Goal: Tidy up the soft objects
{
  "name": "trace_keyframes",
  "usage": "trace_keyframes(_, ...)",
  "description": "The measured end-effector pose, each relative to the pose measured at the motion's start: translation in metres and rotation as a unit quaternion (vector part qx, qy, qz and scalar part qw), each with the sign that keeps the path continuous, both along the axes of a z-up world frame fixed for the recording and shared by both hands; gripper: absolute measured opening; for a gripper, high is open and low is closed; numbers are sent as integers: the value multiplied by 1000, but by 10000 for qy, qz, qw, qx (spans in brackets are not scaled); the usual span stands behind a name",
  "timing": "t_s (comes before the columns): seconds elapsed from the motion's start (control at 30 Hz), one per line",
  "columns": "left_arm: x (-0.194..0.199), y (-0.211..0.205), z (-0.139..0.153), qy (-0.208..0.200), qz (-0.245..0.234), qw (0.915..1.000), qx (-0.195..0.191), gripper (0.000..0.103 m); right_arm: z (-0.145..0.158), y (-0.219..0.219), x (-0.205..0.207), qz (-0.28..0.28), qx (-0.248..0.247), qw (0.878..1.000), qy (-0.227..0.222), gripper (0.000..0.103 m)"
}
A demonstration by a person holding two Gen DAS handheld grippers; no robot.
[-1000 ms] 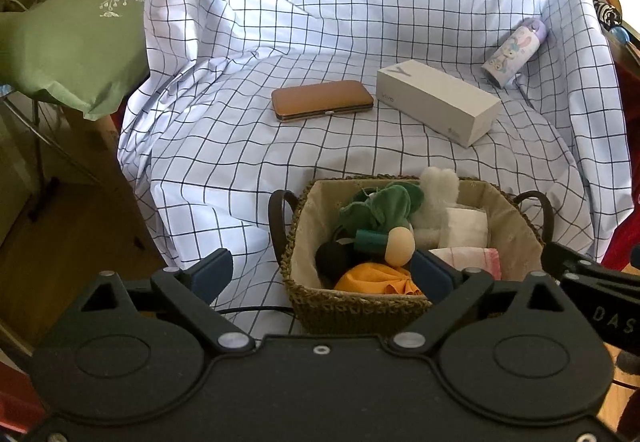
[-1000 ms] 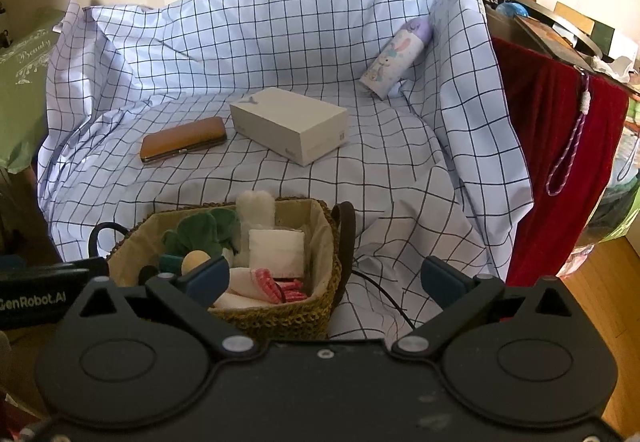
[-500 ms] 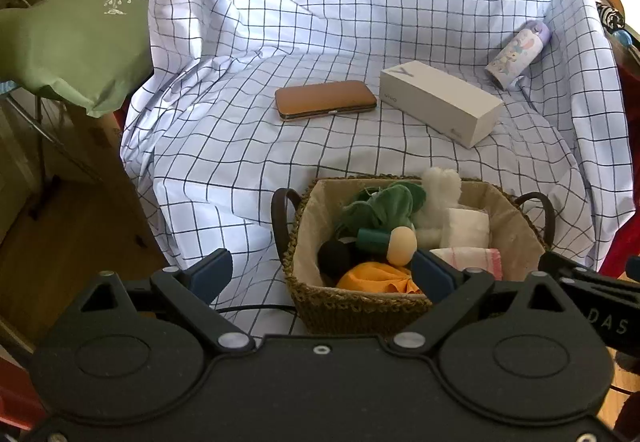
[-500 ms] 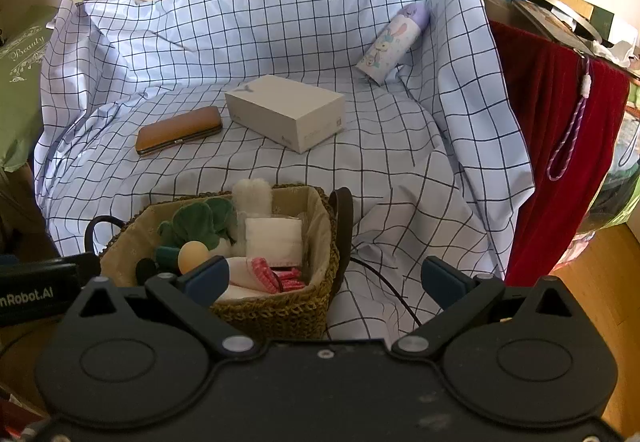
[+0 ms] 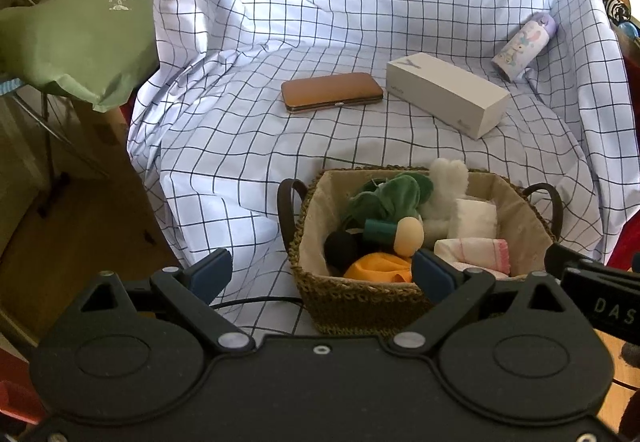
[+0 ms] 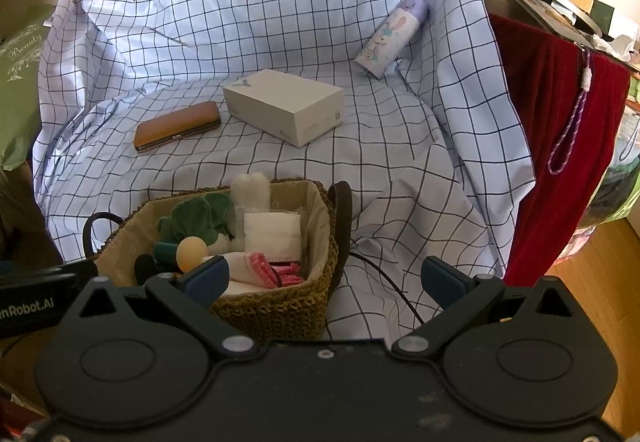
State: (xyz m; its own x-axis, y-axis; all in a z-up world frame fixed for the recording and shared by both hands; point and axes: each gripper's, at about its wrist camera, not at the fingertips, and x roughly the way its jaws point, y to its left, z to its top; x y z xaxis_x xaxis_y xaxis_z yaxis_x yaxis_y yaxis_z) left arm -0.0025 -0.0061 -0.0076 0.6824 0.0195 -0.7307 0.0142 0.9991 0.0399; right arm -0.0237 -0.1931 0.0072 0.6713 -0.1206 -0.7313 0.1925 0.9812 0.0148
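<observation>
Both grippers — left gripper, right gripper — hover spread and empty near the basket; its toys and cloths look light, squashy, best pinched mid-bulk.

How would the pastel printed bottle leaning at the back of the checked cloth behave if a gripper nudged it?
The bottle looks cylindrical and leans tilted against the raised checked cloth, so a nudge would probably make it slide or roll down. Its smooth printed surface may be slippery. It looks rigid, unlike the soft things in the basket.
</observation>
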Motion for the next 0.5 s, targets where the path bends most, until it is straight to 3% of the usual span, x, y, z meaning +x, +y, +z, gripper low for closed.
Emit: trace_keyframes(0.5,1,-2,-2,77,-73,9999,33,94,-2,1,0,-9,20,10000,28,103)
